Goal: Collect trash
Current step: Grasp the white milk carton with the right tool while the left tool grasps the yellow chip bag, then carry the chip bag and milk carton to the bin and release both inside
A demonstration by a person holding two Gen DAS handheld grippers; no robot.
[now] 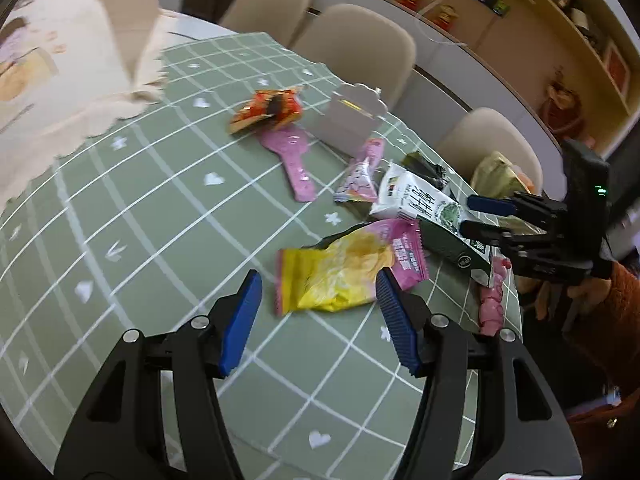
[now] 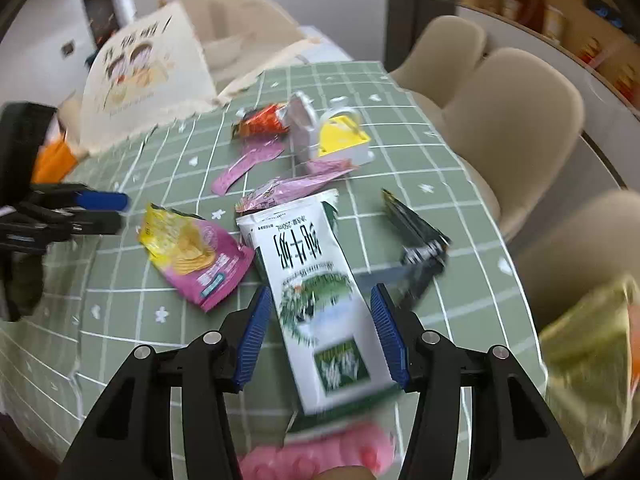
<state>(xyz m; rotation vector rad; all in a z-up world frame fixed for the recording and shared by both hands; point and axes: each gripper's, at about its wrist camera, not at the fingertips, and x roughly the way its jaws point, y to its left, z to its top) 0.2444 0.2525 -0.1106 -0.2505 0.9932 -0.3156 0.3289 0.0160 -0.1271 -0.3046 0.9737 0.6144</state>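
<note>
Ribbed blue left tongs (image 1: 318, 298) gape, unladen, over a crinkly chip packet (image 1: 344, 270) (right tongs (image 2: 320, 316) likewise straddle a milk carton (image 2: 316, 280)).

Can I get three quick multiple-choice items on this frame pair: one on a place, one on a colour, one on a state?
1. Where does the milk carton lie in the right wrist view?
A. in line between the right gripper's fingers
B. on a chair
C. inside the tote bag

2. What colour is the tablecloth?
A. red with dots
B. green with a white grid
C. plain blue

3. How is the left gripper?
A. shut on the chip packet
B. open, with the chip packet ahead of it
C. shut on nothing

Key: 1 A, the carton runs up the gap between the blue pads; 2 B, white lines cross green cloth; 3 B, its pads stand apart and press nothing.
</note>
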